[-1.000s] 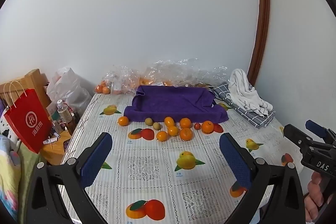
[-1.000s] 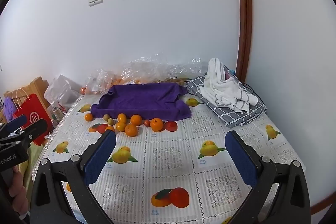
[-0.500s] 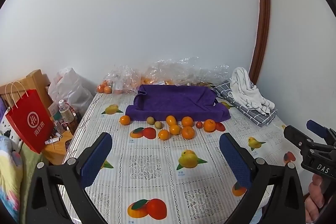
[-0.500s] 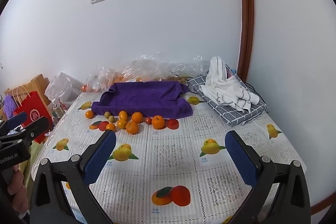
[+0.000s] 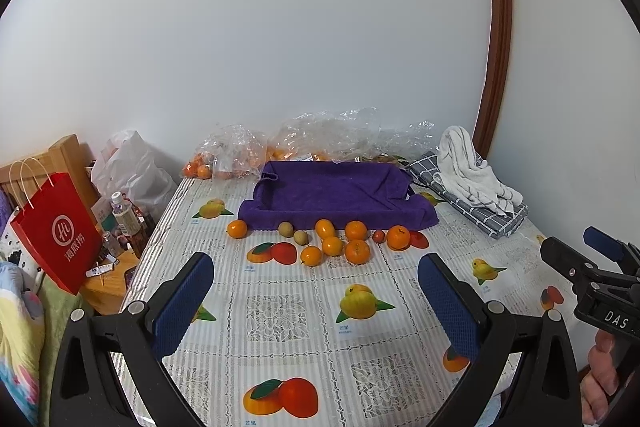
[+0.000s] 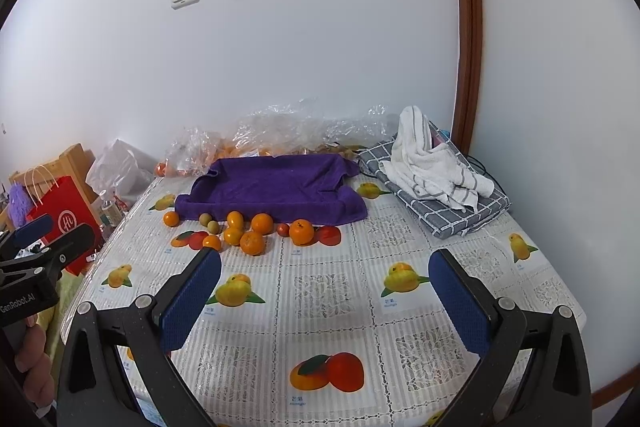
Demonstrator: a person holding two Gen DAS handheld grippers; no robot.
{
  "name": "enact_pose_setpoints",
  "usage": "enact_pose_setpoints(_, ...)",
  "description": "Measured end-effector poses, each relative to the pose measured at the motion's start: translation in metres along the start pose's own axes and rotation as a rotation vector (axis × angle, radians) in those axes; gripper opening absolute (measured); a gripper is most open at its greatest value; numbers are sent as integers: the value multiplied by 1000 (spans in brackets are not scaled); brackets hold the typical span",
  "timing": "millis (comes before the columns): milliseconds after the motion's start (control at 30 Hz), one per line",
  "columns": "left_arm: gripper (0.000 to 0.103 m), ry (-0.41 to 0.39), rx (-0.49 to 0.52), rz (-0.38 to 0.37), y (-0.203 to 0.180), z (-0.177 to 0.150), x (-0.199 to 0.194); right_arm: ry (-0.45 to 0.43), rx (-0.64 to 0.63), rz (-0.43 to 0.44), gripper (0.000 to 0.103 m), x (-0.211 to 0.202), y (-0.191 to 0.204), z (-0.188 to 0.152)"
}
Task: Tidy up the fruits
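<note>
Several loose oranges [image 5: 357,251] [image 6: 252,242], two small greenish-brown fruits [image 5: 286,229] [image 6: 205,218] and a small red fruit [image 5: 378,236] [image 6: 283,229] lie in a cluster on the fruit-print tablecloth, just in front of a purple towel-lined tray [image 5: 336,195] [image 6: 272,191]. My left gripper [image 5: 316,299] hovers open over the near part of the table, well short of the fruit, nothing between its blue pads. My right gripper [image 6: 326,301] is likewise open and empty, further right. Each gripper shows at the edge of the other's view.
Clear plastic bags with more oranges [image 5: 224,159] line the wall behind the tray. A white striped towel on a grey checked cloth [image 6: 436,179] lies at the back right. A red paper bag [image 5: 56,231], bottles and a low wooden stand sit off the table's left edge.
Both grippers have eased back slightly and risen a little; the fruit and tray look marginally farther. Nothing on the table has moved and both stay open.
</note>
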State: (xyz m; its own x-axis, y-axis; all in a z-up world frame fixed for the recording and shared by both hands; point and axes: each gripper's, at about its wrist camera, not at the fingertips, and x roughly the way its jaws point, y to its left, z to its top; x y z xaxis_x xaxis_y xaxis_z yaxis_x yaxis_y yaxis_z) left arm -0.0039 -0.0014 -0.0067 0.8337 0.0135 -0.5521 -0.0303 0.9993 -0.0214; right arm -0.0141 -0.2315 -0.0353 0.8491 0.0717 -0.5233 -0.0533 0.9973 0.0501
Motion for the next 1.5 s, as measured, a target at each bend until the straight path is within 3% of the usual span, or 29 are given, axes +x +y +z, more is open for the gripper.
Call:
enact_pose_setpoints(1167, 103, 3, 2, -2, -3, 0, 2, 1, -11, -3, 102, -3, 6, 1)
enact_pose_setpoints(1500, 103, 12, -7, 8, -2, 3, 16, 8, -12, -7, 102, 12, 5, 0)
